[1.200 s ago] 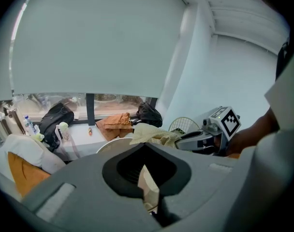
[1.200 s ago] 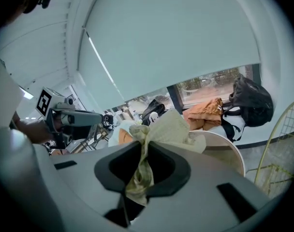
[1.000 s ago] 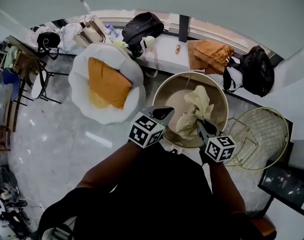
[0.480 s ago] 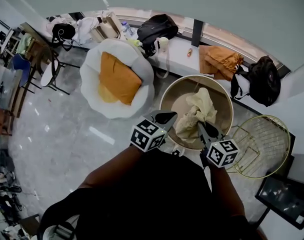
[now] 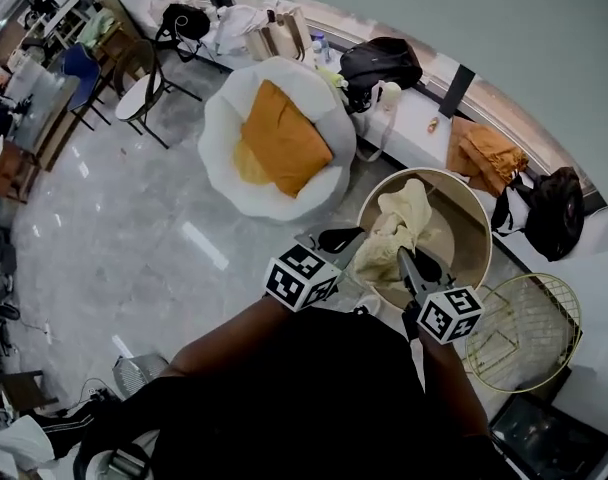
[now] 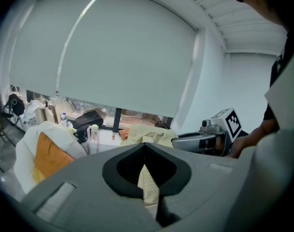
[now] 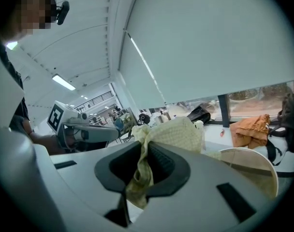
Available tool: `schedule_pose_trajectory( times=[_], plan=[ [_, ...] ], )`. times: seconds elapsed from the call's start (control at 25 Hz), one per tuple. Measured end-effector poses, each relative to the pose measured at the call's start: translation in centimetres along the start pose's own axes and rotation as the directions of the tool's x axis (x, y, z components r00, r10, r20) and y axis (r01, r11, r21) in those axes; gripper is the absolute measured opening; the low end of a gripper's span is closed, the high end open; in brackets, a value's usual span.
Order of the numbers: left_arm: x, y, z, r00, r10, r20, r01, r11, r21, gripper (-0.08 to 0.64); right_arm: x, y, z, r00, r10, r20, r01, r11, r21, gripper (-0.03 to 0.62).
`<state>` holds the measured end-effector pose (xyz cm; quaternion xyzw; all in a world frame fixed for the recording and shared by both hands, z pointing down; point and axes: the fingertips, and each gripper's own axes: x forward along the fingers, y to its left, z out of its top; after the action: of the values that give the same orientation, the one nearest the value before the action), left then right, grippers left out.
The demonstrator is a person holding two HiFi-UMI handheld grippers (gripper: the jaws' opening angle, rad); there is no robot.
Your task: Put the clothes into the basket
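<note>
One garment, pale yellow, of thin, soft cloth with a fine dotted weave, is hanging crumpled and bunched between the two grippers. In the head view its long axis is running from the gripper tips away toward the far rim of the basket, and the cloth is lying over the basket's opening. Whether its lower end is touching the inside cannot be told.

One basket, round and smooth-walled, beige with a paler rim, is standing on the glossy grey stone floor, just in front of the person.

Left gripper: its grey jaws are pressing together on a narrow flat strip of the yellow cloth, which is passing down between the dark pads.

Right gripper: its jaws are nearly closed and are pinching a twisted, rope-like fold of the same garment, the rest billowing up past the tips.

One wire basket, gold-coloured with an open mesh, is lying tilted beside the round basket, at the person's right.

One white padded seat, lobed like a flower, is holding an orange cushion.

One orange cloth is lying rumpled on the white ledge, between two black bags.
</note>
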<state>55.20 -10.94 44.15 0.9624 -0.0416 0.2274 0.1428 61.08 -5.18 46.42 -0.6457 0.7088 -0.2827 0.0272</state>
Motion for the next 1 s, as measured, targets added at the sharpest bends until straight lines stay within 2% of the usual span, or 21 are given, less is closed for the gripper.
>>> schedule_pose_trajectory(
  times=[0.28,0.52,0.8,1.0],
  plan=[
    [-9.6,5.1,-2.9,0.996,0.086,0.027,-0.085,0.995,-0.046,0.000,5.7,9.9,-1.7,0.995,0.093,-0.044,-0.095,0.994,-0.045,0.058],
    [-16.6,8.8,-5.0,0.986,0.153,0.073,-0.145,0.985,-0.098,0.000,9.2,17.8,-2.9,0.980,0.183,-0.084,-0.188,0.980,-0.061,0.058],
    [-24.1,12.2,-8.4,0.964,0.242,0.105,-0.224,0.961,-0.162,0.000,13.0,25.1,-5.3,0.953,0.260,-0.152,-0.278,0.954,-0.108,0.058],
    [-30.4,14.4,-11.1,0.932,0.345,0.113,-0.317,0.925,-0.210,0.000,16.1,30.4,-7.8,0.916,0.344,-0.209,-0.370,0.923,-0.102,0.058]
  ],
)
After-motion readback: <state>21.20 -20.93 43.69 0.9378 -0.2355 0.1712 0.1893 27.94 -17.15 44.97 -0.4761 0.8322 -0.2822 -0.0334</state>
